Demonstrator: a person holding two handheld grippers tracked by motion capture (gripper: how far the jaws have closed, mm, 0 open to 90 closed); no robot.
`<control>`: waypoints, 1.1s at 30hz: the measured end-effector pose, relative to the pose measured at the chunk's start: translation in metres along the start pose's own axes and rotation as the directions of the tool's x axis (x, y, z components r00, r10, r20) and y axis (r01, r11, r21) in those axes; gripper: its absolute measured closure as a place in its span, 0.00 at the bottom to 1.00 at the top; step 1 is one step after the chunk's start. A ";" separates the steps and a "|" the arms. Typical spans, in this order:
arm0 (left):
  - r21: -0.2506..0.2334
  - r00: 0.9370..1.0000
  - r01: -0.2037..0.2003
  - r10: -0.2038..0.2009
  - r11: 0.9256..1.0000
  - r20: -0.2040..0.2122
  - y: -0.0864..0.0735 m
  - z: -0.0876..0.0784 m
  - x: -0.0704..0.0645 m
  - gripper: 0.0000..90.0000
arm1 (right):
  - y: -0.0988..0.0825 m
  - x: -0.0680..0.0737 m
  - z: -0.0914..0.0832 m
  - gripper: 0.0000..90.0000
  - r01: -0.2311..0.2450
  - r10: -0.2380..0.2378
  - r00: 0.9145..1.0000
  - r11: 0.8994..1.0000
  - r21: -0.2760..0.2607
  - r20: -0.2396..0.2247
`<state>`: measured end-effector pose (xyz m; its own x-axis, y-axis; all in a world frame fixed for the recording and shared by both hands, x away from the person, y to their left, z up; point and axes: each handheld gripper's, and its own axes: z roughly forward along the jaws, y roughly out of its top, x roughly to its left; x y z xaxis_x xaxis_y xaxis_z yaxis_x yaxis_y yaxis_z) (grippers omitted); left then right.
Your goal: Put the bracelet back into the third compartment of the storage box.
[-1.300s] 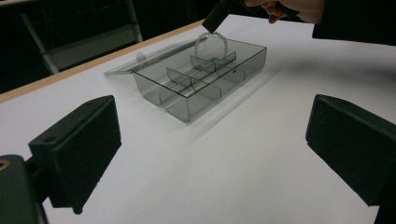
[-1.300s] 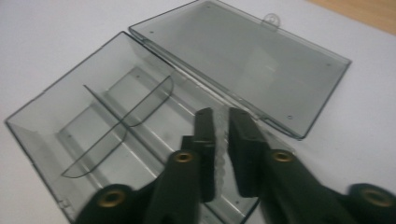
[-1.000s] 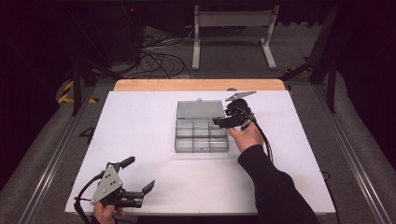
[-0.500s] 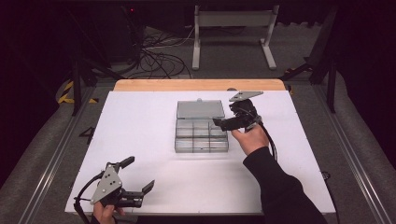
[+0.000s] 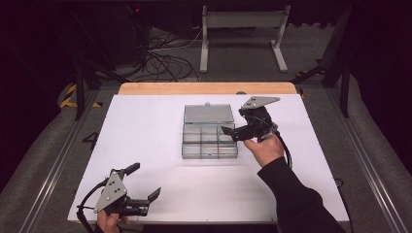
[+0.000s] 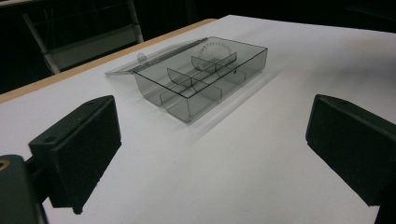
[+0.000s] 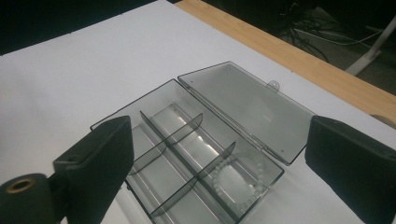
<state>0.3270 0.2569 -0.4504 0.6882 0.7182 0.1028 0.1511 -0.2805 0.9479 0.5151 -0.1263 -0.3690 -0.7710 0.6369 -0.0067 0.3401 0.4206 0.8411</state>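
White table (image 5: 145, 145) bears open smoky compartment box (image 7: 187, 154) holding pale bead bracelet (image 7: 240, 179)

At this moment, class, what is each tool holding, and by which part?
Nothing is held. The right tool hangs open above the clear box, where a bead bracelet lies; its jaws have just been opening. The left tool is open too.

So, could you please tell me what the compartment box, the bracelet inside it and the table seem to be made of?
The box looks like smoky, see-through hard plastic: the white surface shows through its glossy walls, dividers and open lid. The bracelet seems to be pale, frosted round beads, glass or plastic; I cannot tell which. The table has a matte white top, with a light wood strip along its far edge.
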 end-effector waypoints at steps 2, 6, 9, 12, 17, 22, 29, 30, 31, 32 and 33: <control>0.000 1.000 0.000 0.000 1.000 0.000 0.000 0.000 0.000 0.04 | 0.000 0.001 -0.002 0.09 0.002 -0.002 1.000 1.000 -0.007 -0.001; 0.001 1.000 -0.001 0.001 1.000 0.001 0.000 0.000 0.000 0.04 | 0.001 0.004 -0.005 0.09 0.012 -0.012 1.000 1.000 -0.015 -0.004; 0.001 1.000 0.003 -0.003 1.000 0.002 0.000 0.000 0.000 0.04 | 0.002 0.006 -0.006 0.07 0.019 -0.020 1.000 1.000 -0.015 -0.009; 0.000 1.000 0.002 -0.002 1.000 0.001 0.000 0.000 0.000 0.04 | 0.002 0.007 -0.009 0.04 0.026 -0.027 0.999 0.999 -0.020 -0.021; 0.001 1.000 0.000 0.000 1.000 0.000 0.000 0.000 0.000 0.04 | 0.001 0.009 -0.018 0.00 0.036 -0.038 0.998 0.999 -0.038 -0.042; -0.003 1.000 -0.004 0.004 1.000 -0.005 0.000 -0.001 0.001 0.04 | -0.003 0.011 -0.028 0.00 0.054 -0.059 0.995 0.996 -0.070 -0.075; 0.000 1.000 -0.002 0.002 1.000 0.000 0.001 -0.001 0.000 0.04 | -0.015 0.017 -0.045 0.00 0.059 -0.067 0.993 0.995 -0.086 -0.096; -0.001 1.000 -0.005 0.005 1.000 -0.003 0.001 -0.001 0.000 0.04 | -0.017 0.017 -0.048 0.00 0.058 -0.066 0.993 0.994 -0.093 -0.096; -0.001 1.000 -0.005 0.005 1.000 -0.003 0.001 -0.001 0.000 0.04 | -0.019 0.017 -0.050 0.00 0.057 -0.067 0.993 0.993 -0.100 -0.096; 0.000 1.000 -0.003 0.003 1.000 -0.002 0.001 -0.001 0.000 0.04 | -0.022 0.017 -0.053 0.00 0.059 -0.069 0.993 0.993 -0.106 -0.093; 0.002 1.000 -0.003 0.003 1.000 -0.002 0.001 -0.001 0.000 0.04 | -0.024 0.017 -0.055 0.00 0.062 -0.072 0.993 0.992 -0.111 -0.089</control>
<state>0.3262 0.2571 -0.4495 0.6875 0.7184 0.1066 0.1500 -0.2841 0.9470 0.4635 -0.1612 -0.3595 -0.8385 0.5446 -0.0194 0.2295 0.3852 0.8938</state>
